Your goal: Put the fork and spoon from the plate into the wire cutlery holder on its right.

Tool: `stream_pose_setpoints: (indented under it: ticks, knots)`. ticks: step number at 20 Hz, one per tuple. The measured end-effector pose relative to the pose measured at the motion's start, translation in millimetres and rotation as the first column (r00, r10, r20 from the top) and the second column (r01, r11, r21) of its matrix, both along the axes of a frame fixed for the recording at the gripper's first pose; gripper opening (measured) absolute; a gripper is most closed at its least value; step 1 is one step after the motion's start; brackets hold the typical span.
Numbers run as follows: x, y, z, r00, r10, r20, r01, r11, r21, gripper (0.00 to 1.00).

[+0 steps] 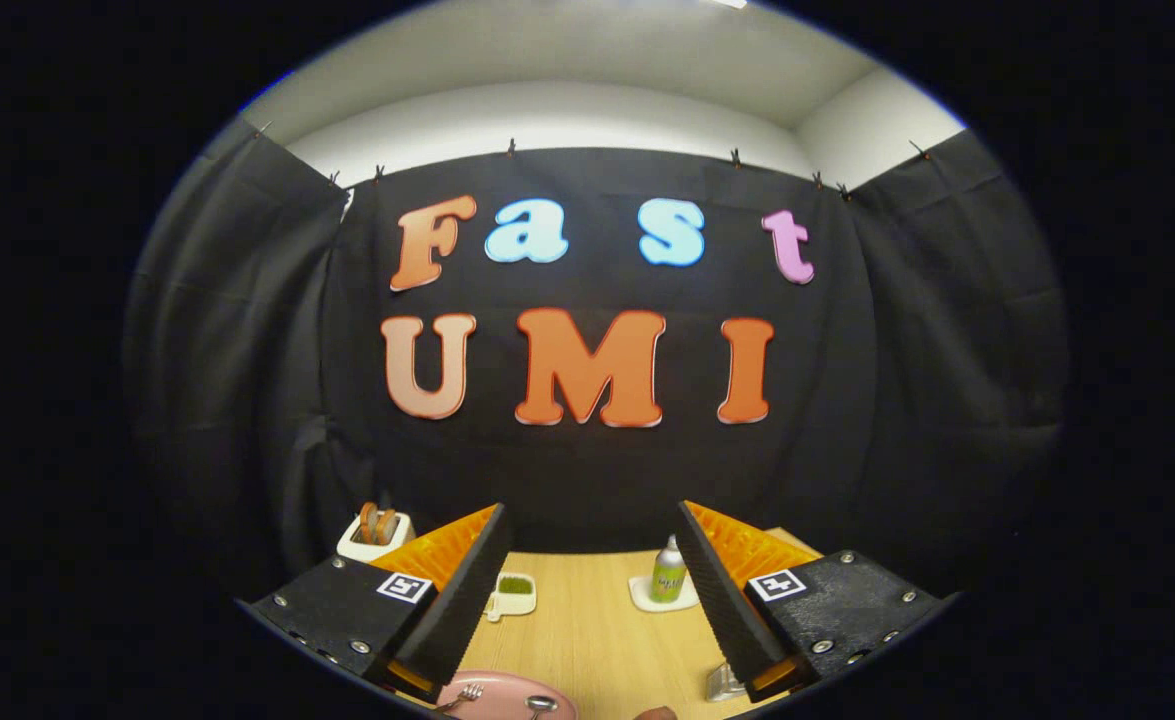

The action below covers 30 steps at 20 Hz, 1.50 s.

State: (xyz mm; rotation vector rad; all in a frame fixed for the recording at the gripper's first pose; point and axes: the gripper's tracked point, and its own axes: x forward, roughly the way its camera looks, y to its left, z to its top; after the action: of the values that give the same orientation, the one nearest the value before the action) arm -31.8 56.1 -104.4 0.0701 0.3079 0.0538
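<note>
A pink plate (pixel 507 690) lies on the wooden table (pixel 597 630) just below and between my fingers, near the left one. On it I see the tines of a fork (pixel 465 693) and the bowl of a spoon (pixel 541 704). A bit of a silvery wire object (pixel 723 683), possibly the cutlery holder, shows beside the right finger, mostly hidden by it. My gripper (pixel 592 580) is held high above the table and tilted toward the wall, open wide, with nothing between its fingers.
A white toaster (pixel 375 535) with bread slices stands at the table's back left. A small white cup with green contents (pixel 513 594) and a green bottle (pixel 669 572) on a white coaster stand beyond the fingers.
</note>
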Motion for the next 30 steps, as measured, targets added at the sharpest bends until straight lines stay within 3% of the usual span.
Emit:
stream_pose_setpoints:
  ticks: [3, 7, 10, 14, 17, 21, 25, 28, 30]
  knots:
    - [-10.0, 23.8, -54.7, 0.991, 0.059, -0.119, -0.057, 0.998, 0.019, 0.99]
    - [-39.4, 47.3, -143.4, 0.945, 0.125, -0.304, -0.129, 0.992, 0.009, 0.99]
    - [-72.6, 58.5, -212.3, 0.874, 0.148, -0.463, -0.157, 0.987, 0.019, 0.98]
    - [-99.6, 67.0, -254.3, 0.810, 0.152, -0.567, -0.186, 0.982, -0.002, 0.96]
    - [-124.5, 76.4, -277.5, 0.740, 0.172, -0.651, -0.201, 0.979, 0.030, 0.93]
    - [-146.1, 77.5, -301.3, 0.669, 0.161, -0.726, -0.197, 0.980, 0.036, 0.80]
    - [-170.1, 81.7, -324.3, 0.572, 0.168, -0.803, -0.202, 0.978, 0.061, 0.65]
    - [-179.9, 83.7, -335.4, 0.516, 0.167, -0.840, -0.213, 0.975, 0.063, 0.49]
    - [-184.3, 85.3, -338.5, 0.484, 0.167, -0.859, -0.215, 0.974, 0.069, 0.44]
